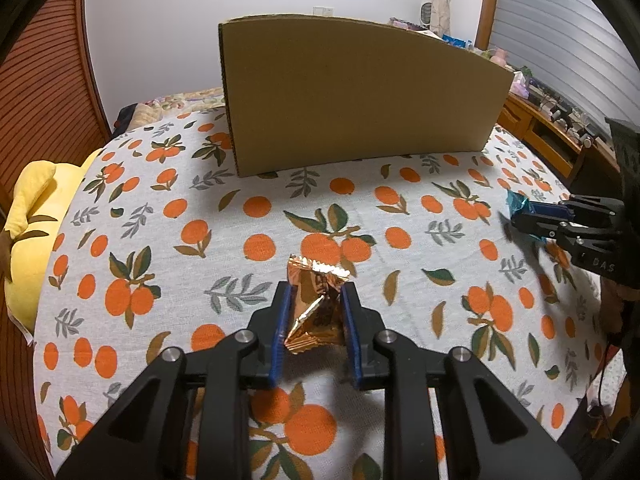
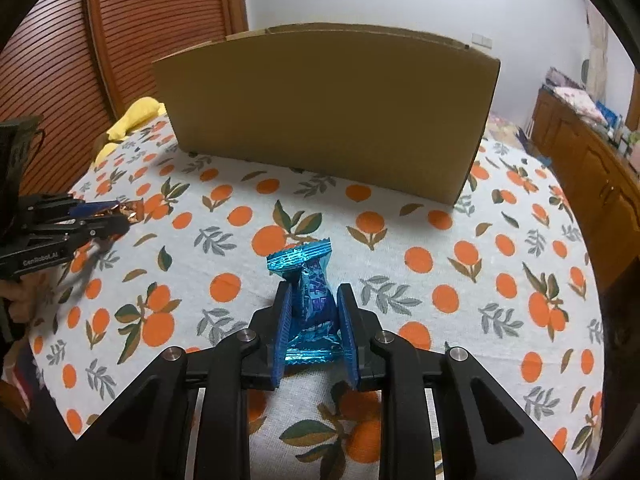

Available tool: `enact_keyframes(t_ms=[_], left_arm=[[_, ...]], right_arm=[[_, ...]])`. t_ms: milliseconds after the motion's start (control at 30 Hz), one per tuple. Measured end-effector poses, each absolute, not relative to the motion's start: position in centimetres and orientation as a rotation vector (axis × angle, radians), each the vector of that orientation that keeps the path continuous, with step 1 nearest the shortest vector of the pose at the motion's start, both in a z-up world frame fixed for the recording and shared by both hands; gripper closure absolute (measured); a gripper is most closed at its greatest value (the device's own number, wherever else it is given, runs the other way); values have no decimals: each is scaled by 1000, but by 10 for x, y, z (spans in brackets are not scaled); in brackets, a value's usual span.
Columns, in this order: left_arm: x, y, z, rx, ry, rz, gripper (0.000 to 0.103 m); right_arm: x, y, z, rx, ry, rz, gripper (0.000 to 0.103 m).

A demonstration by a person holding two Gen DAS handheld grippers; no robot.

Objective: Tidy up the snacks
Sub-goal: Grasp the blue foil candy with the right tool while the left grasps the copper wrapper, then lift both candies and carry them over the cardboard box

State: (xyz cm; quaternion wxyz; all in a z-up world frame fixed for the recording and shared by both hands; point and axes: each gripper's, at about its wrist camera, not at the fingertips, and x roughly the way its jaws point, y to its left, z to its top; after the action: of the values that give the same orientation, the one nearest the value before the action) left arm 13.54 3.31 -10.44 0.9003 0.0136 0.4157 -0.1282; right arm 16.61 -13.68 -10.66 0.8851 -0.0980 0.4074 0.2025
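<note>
My left gripper (image 1: 315, 292) is shut on a copper foil snack packet (image 1: 316, 304) and holds it above the table. My right gripper (image 2: 314, 294) is shut on a blue foil snack packet (image 2: 310, 300), also held above the table. Each gripper shows in the other's view: the right gripper (image 1: 520, 216) with the blue packet (image 1: 518, 203) at the right edge, the left gripper (image 2: 120, 218) with the copper packet (image 2: 126, 210) at the left edge. A brown cardboard box (image 1: 360, 96) stands on the far side of the table, also in the right wrist view (image 2: 324, 108); its inside is hidden.
The table carries a white cloth with an orange-fruit print (image 1: 200, 208). A yellow plush toy (image 1: 36, 224) lies off its left edge. A wooden cabinet (image 2: 592, 168) with clutter stands at the right. A slatted wooden panel (image 2: 140, 20) stands at the back left.
</note>
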Motion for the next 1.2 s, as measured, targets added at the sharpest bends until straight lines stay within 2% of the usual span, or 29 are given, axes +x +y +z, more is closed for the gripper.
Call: enact_keyframes(t_ms=[667,1200], left_arm=[[121,4,-39,45,721,-340,81],[151,-6,0,47,649,-346,81]], right_arm=[[144,-142,-60,-185,733,439,82],[161,-144,-25,-177,658,462,82]])
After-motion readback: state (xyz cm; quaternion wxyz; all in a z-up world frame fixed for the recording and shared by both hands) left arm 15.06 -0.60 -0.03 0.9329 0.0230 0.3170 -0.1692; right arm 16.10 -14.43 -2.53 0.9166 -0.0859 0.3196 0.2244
